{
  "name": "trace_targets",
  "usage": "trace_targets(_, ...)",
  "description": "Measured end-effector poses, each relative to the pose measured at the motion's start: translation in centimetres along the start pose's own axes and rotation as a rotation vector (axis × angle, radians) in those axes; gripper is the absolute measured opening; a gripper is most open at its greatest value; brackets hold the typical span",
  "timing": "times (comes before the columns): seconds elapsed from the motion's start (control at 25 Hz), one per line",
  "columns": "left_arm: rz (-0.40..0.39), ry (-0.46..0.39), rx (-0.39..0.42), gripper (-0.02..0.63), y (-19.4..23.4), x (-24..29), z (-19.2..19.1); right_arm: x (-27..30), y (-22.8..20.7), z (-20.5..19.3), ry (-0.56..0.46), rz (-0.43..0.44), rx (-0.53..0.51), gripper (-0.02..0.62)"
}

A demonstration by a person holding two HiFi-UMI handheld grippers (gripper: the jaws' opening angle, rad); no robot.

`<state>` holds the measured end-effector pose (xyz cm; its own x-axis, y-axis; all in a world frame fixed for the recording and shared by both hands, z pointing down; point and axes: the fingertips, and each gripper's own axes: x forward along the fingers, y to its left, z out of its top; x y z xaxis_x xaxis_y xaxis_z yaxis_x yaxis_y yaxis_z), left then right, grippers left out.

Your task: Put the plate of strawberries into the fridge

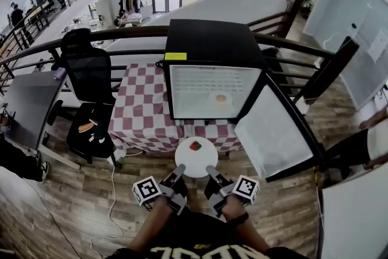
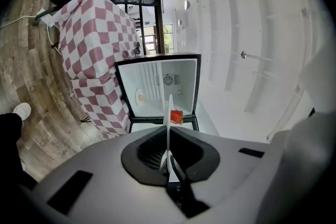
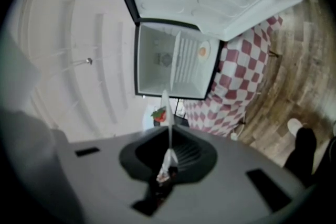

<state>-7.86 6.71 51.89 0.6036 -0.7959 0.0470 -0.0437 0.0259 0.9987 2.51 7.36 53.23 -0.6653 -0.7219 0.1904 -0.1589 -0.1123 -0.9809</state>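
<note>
Left gripper (image 1: pixel 177 176): clamping nearly closed on the near-left rim of the plate (image 1: pixel 196 161).
Plate: hanging just in front of the open fridge (image 1: pixel 206 45), not yet inside, carrying a strawberry (image 1: pixel 194 145).
Right gripper (image 1: pixel 212 176): pinching the near-right rim the same way.
Risk: the thin rim could be slipping if one side dips, sending the strawberry rolling off. The plate might also be bumping the pale round item (image 1: pixel 221 99) already inside.
Unclear: what that item is. Only one strawberry is showing.
</note>
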Motion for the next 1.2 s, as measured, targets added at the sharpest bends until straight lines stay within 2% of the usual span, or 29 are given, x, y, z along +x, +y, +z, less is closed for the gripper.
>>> trace_targets(0.32, 0.013, 0.026, -0.01, 0.034, 1.7, 2.4, 5.0, 5.5, -0.7, 1.2, -0.031, -0.004, 0.007, 0.031)
trace_targets(0.72, 0.061, 0.03, -0.038, 0.034, 3.2, 6.7, 7.3, 8.7, -2.0, 4.6, -0.036, -0.056, 0.048, 0.031)
trace_targets(1.0, 0.107, 0.003, -0.025, 0.034, 5.6, 10.4, 8.9, 11.5, -3.7, 8.0, -0.016, -0.062, 0.066, 0.031)
trace_targets(1.2, 0.138, -0.012, 0.027, 0.034, 7.0, 12.5, 10.0, 13.2, -5.0, 9.8, -0.004, -0.089, 0.077, 0.031)
